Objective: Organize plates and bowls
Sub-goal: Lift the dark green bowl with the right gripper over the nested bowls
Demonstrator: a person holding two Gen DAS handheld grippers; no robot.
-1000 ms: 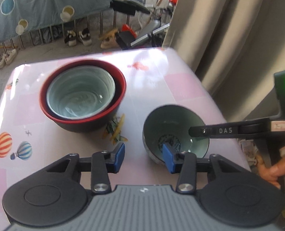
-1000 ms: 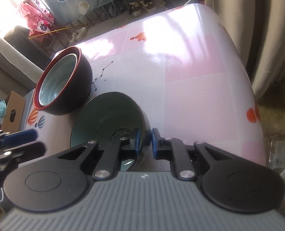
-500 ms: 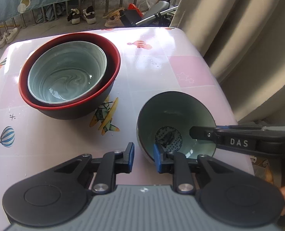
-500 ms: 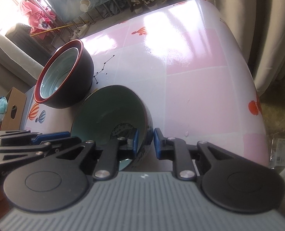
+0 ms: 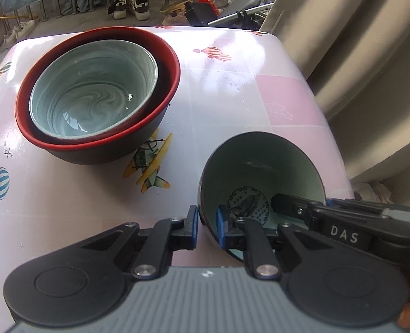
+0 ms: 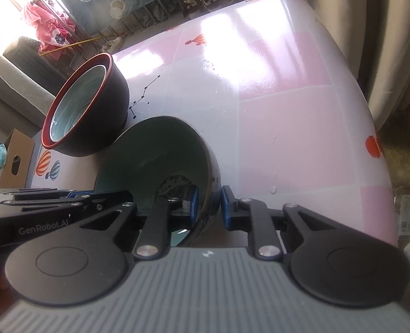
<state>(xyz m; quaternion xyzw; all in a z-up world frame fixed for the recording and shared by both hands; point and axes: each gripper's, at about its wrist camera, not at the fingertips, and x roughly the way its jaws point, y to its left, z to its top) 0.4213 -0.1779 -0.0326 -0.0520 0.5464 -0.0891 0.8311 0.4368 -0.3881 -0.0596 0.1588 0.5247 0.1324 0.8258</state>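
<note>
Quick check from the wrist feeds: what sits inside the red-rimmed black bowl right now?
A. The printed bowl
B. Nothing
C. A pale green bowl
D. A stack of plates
C: the left wrist view shows a pale green bowl nested inside the red-rimmed black bowl, off-centre, no plates there.

We see a pale-green bowl [image 5: 263, 172] with a dark stamp print, a red-rimmed black bowl [image 5: 99, 149], and a pink-and-white tablecloth [image 5: 232, 97] with striped balloons.
</note>
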